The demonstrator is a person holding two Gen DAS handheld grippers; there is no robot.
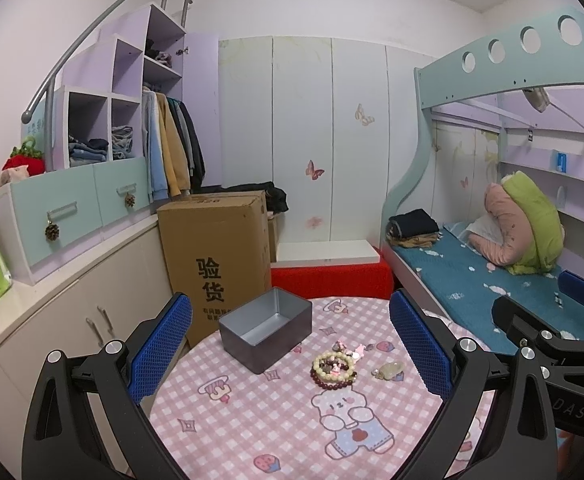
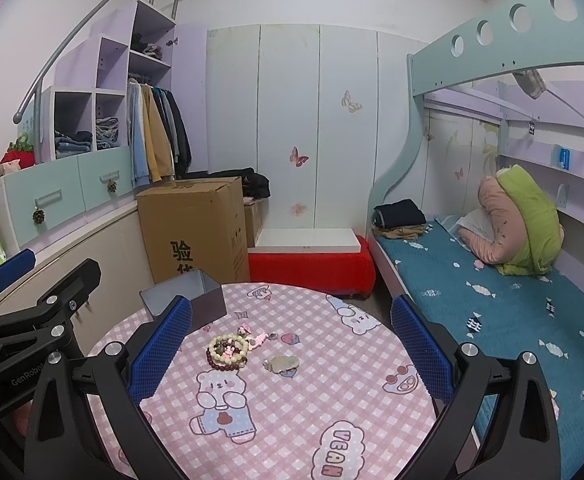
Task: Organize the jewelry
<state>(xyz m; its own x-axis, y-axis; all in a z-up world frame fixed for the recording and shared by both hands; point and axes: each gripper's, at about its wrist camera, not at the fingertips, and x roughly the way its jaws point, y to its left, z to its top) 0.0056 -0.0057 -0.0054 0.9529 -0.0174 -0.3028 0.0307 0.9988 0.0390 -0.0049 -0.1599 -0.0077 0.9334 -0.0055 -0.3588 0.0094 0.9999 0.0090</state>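
Observation:
A grey metal box (image 1: 266,328) (image 2: 188,298) stands with its top uncovered at the far left of a round table with a pink checked cloth (image 1: 276,412) (image 2: 324,396). Beside the box lies a pile of bead bracelets (image 1: 334,366) (image 2: 228,350), cream on top and dark red beneath. Small pink charms (image 1: 350,347) (image 2: 258,336) sit just behind the pile, and a pale green pendant (image 1: 389,370) (image 2: 283,363) lies to its right. My left gripper (image 1: 290,344) hangs open above the table, nothing between its fingers. My right gripper (image 2: 292,346) is open too and holds nothing.
A tall cardboard box (image 1: 216,256) (image 2: 198,228) stands on the floor behind the table, next to a low cabinet (image 1: 72,292). A red bench (image 1: 330,278) and a bunk bed (image 2: 492,280) with folded clothes lie beyond. Each gripper shows at the edge of the other's view.

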